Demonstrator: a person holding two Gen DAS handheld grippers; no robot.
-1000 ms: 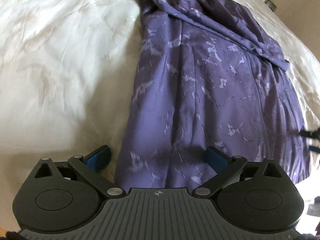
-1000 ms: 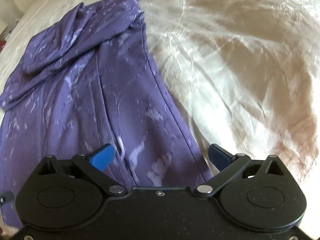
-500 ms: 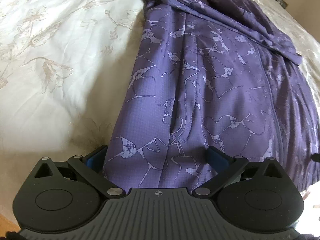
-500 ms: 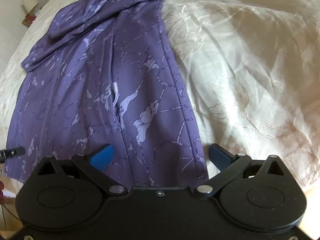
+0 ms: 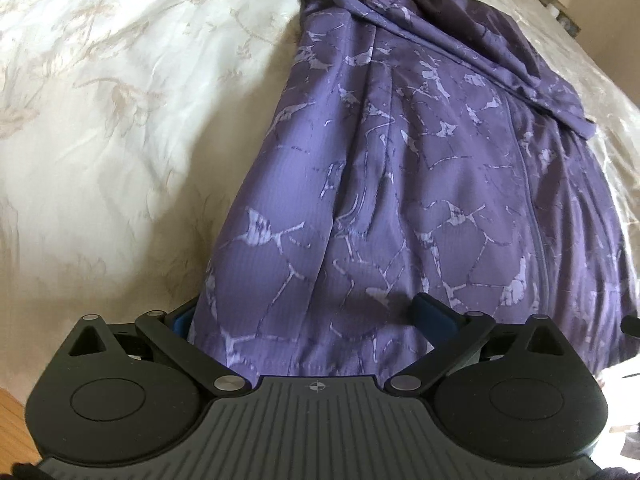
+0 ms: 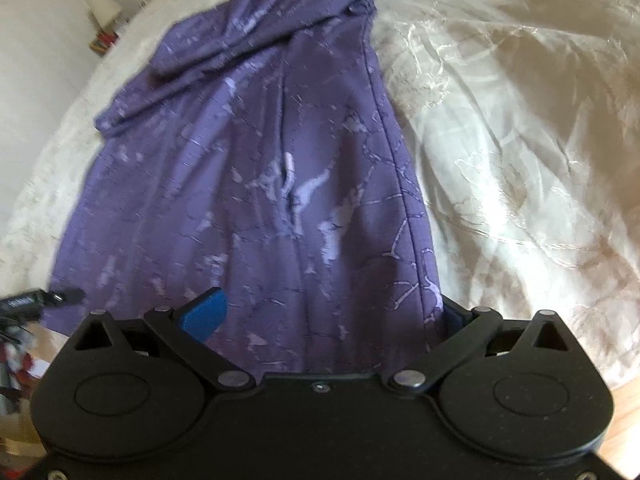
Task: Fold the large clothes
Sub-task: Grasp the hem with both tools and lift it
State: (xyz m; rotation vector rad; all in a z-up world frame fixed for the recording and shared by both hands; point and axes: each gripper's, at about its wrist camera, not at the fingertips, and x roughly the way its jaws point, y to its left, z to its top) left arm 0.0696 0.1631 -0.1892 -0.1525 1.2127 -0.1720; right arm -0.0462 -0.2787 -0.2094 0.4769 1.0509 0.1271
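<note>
Cream floral bedspread (image 5: 120, 128) under purple garment (image 5: 420, 184).

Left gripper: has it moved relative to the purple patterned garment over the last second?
Yes. The left gripper has advanced onto the purple patterned garment's near hem: its blue pad, earlier beside the cloth edge on the cream bedspread, now sits under it.

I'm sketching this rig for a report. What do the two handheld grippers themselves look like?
Both have matte black bodies with two round discs, triangular cut-outs, silver pivot screws and slanted linkage bars ending in blue finger pads. The left gripper has a grey ribbed centre plate bearing a small crosshair mark. The right gripper has a smooth, speckled black plate with one small centre screw.
</note>
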